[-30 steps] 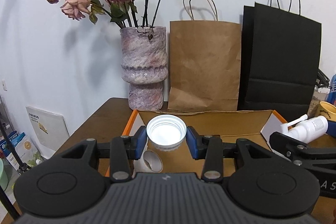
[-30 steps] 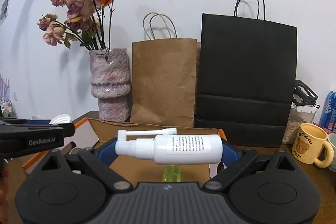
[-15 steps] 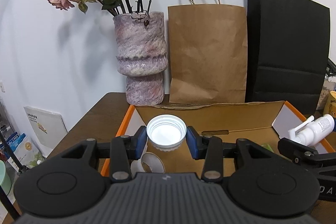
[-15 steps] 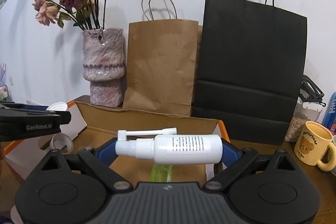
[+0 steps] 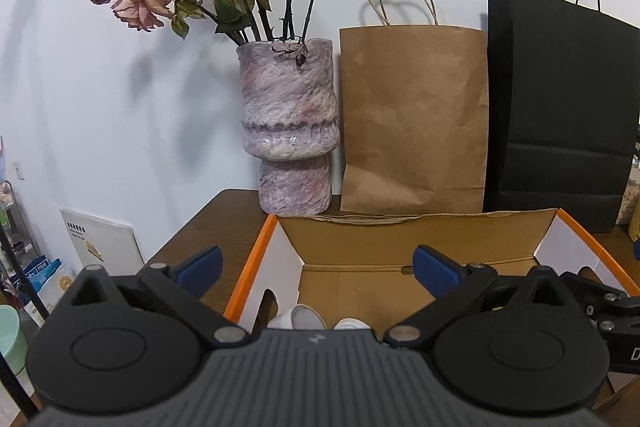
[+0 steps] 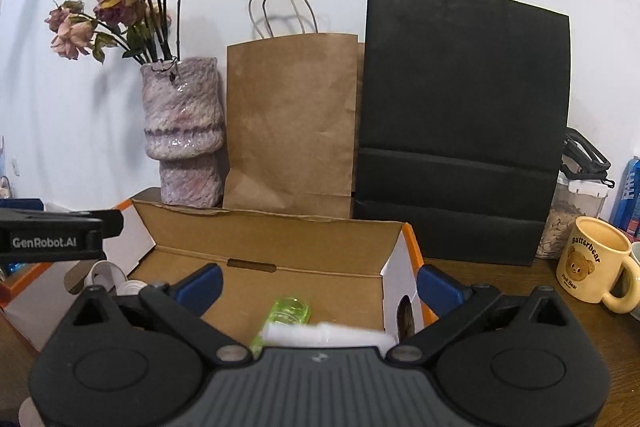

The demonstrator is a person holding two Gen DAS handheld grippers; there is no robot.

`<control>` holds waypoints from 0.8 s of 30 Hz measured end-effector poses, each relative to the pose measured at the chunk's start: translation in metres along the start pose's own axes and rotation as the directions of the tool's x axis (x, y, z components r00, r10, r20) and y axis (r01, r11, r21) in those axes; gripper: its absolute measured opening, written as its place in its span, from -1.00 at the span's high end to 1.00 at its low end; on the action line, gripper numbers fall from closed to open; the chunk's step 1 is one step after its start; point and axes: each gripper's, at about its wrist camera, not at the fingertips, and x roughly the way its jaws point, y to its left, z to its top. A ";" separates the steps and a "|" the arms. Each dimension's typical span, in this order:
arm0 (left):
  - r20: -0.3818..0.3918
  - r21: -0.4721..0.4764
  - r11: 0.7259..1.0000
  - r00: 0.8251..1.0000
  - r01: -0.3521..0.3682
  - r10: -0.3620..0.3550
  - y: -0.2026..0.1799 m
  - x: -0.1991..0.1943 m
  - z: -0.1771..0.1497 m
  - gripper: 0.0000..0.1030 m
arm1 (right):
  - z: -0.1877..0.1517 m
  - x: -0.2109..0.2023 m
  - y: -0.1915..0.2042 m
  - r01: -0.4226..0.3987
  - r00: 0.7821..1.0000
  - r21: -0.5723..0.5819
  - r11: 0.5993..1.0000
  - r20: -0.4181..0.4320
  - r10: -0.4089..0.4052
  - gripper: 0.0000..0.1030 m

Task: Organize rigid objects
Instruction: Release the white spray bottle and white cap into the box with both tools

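Observation:
An open cardboard box (image 5: pixel 424 235) with orange edges lies on the wooden table; it also shows in the right wrist view (image 6: pixel 264 247). My left gripper (image 5: pixel 316 267) is open and empty above the box's left end. Two white caps (image 5: pixel 302 319) lie in the box just below it. My right gripper (image 6: pixel 318 285) is open and empty above the box's right part. The white spray bottle (image 6: pixel 328 335), blurred, lies just under it beside a green bottle (image 6: pixel 286 315). The left gripper's arm (image 6: pixel 52 239) shows at the left.
A purple vase (image 5: pixel 288 131) with dried roses, a brown paper bag (image 5: pixel 412 123) and a black paper bag (image 6: pixel 460 123) stand behind the box. A yellow bear mug (image 6: pixel 592 263) and a jar of seeds (image 6: pixel 568 219) stand at the right.
Both grippers opened. The white cap dropped from the left gripper into the box. The spray bottle dropped from the right gripper into the box.

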 end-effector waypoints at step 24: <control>-0.002 -0.027 0.999 1.000 0.023 -0.023 0.006 -0.024 -0.005 -1.00 | -0.004 -0.029 0.004 0.004 1.000 -0.004 1.000 0.022 -0.004 -1.00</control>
